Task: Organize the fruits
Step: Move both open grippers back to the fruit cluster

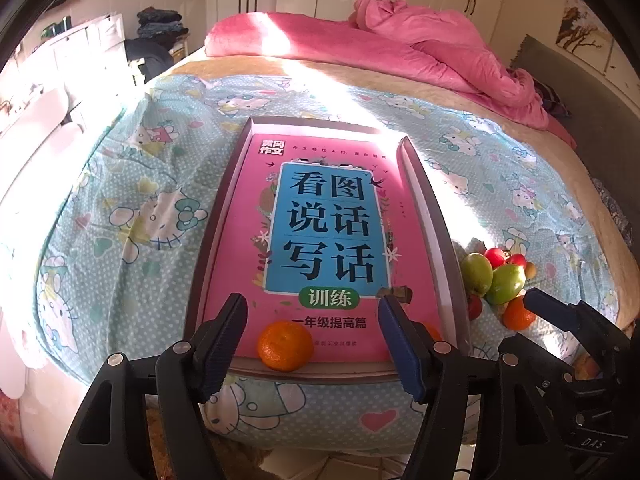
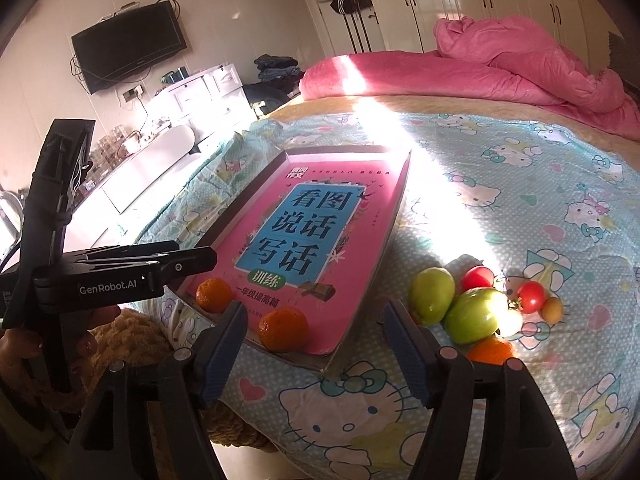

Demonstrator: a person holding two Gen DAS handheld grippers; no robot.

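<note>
Both grippers are hovering over the bed (image 2: 520, 184) with jaws spread and gripping nothing: left gripper (image 1: 312, 340), right gripper (image 2: 316, 340). Two oranges are sitting on the pink book (image 1: 328, 232) in the tray (image 1: 212, 248), one (image 1: 285, 346) by the left gripper, another (image 2: 283, 329) by the right. Green fruits (image 2: 434, 295), tomatoes (image 2: 531, 297) and another orange (image 2: 490, 350) are lying together on the bedsheet right of the tray

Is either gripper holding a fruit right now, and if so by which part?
Nothing is held. Left gripper and right gripper both stand open, with two oranges lying free on the tray.
</note>
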